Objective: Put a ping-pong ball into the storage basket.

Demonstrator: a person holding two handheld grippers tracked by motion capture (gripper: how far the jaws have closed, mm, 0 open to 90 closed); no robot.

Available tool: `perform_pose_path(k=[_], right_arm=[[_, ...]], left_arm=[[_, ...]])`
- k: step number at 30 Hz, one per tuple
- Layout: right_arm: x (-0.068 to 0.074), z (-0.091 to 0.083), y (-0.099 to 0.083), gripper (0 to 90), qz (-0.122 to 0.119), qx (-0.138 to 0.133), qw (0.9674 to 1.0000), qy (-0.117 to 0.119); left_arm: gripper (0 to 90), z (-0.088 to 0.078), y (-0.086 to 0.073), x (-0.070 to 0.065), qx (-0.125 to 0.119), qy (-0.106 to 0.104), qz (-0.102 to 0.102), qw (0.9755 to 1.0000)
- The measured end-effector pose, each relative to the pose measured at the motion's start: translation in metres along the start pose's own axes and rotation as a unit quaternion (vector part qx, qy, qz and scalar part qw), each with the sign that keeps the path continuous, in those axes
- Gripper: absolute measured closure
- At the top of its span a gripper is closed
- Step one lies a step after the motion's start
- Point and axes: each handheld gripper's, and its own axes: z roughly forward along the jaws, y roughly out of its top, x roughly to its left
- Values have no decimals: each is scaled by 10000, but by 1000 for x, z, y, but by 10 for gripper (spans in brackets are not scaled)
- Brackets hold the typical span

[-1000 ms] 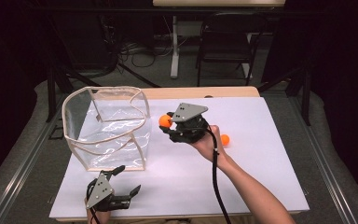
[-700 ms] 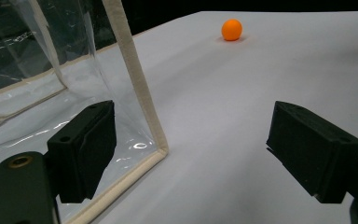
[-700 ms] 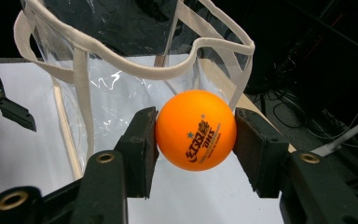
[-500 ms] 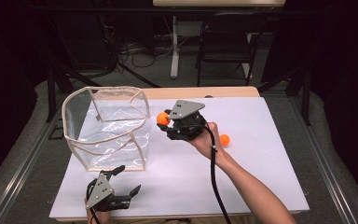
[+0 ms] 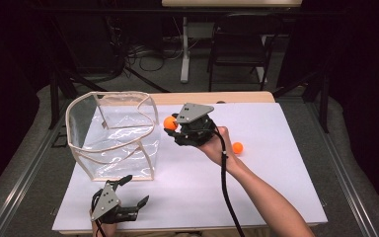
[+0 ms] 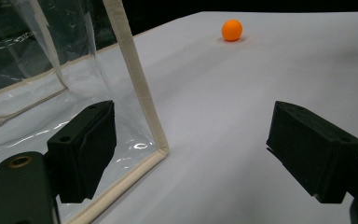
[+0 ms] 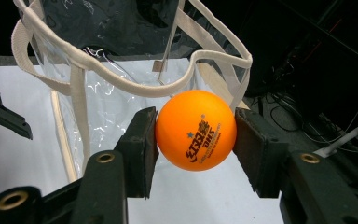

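Where tongs (image 7: 196,140) pinch: orange ball (image 7: 196,129) (printed).

Dark room, grey floor (image 5: 296,74), black chair (image 5: 239,49), floor cables (image 5: 143,52)

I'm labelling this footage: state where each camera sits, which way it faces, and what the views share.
High view: above the person's side, facing forward and down on the white table; forearm and both claws show.
Left gripper view: on the left claw, low over the table, facing the clear bag's corner and a loose orange ball.
Right gripper view: on the right claw, facing the bag, gripping another orange ball.
Shared: the bag.
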Motion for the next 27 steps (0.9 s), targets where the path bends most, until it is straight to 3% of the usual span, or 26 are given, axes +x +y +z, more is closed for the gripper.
perform_pose_path(k=[27], right_arm=[[-4,6,12,508,-91,46,9999,-14]], left_arm=[[157,0,0,0,2,-5,8,10000]])
